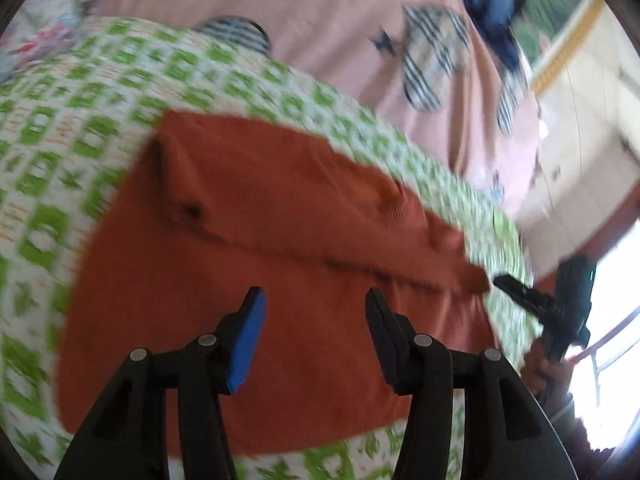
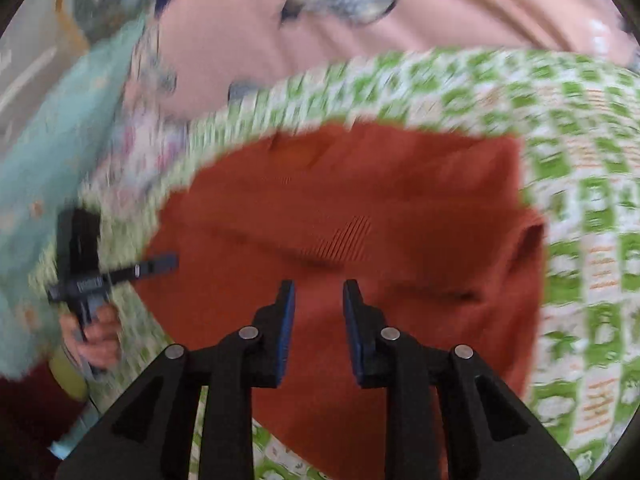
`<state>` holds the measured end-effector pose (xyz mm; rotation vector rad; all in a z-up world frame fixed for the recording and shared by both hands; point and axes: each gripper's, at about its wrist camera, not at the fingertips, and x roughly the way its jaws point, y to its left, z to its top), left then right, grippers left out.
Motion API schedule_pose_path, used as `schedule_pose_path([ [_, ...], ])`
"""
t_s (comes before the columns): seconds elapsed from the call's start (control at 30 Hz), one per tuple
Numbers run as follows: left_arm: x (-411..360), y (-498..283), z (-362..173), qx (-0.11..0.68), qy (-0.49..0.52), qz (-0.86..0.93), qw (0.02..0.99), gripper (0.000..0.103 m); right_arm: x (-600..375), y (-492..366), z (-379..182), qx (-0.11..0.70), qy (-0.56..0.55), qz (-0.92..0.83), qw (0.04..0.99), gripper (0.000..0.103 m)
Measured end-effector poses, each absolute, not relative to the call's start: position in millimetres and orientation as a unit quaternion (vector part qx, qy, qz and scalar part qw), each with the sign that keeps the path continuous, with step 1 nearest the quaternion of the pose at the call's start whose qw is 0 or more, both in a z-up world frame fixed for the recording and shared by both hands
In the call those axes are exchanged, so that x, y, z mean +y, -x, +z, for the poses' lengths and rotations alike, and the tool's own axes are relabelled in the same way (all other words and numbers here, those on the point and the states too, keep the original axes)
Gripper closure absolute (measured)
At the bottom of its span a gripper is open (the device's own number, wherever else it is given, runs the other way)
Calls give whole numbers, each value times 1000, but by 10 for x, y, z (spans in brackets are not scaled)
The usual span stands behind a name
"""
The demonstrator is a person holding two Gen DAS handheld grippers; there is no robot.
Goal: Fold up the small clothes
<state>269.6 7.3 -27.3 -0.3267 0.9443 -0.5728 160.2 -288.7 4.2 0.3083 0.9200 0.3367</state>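
Rust garment (image 1: 260, 240) folded on green-check cloth (image 1: 60, 128), below both grippers, left (image 1: 314, 300) half-open, right (image 2: 319, 292) narrow (nothing held, frames blurred)

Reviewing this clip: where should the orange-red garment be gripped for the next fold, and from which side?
Probably the orange-red garment is best pinched at its loose right-hand corner flap, coming from the right edge, where the right hand-held gripper is. That corner lifts off the green checked cloth; the middle lies flat.
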Motion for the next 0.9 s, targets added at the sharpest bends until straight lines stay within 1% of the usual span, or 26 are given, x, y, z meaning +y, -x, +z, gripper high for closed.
schedule_pose_path([
  [0.07,-210,-2744,-399,473,109,-275,830,51,-2711,-1764,-176,490,-98,167,850,77],
  [0.13,-404,-2862,-471,487,67,-265,830,51,-2725,-1913,-241,499,-74,150,850,77],
  [0.27,-591,-3322,-411,483,14,-245,840,51,-3101,-2203,-47,459,-63,36,886,77],
  [0.3,-598,-3524,-338,476,7,-230,849,51,-3289,-2258,49,439,-78,-8,895,77],
  [0.4,-474,-3944,-129,454,24,-191,870,51,-3743,-2226,273,393,-157,-60,904,77],
  [0.47,-334,-4107,22,434,36,-150,887,47,-3853,-2140,350,378,-179,-60,906,77],
  [0.5,-224,-4141,93,426,53,-134,893,43,-3841,-2094,372,376,-181,-57,907,77],
  [0.53,-114,-4138,153,420,72,-124,896,39,-3829,-2022,377,376,-182,-53,907,76],
  [0.6,68,-4048,194,409,101,-112,900,37,-3726,-1887,336,380,-186,-38,906,75],
  [0.7,203,-3708,130,412,113,-109,898,36,-3548,-1696,252,393,-193,-17,899,75],
  [0.9,328,-2745,-138,430,164,-136,877,36,-3145,-1176,93,409,-218,19,886,74],
])
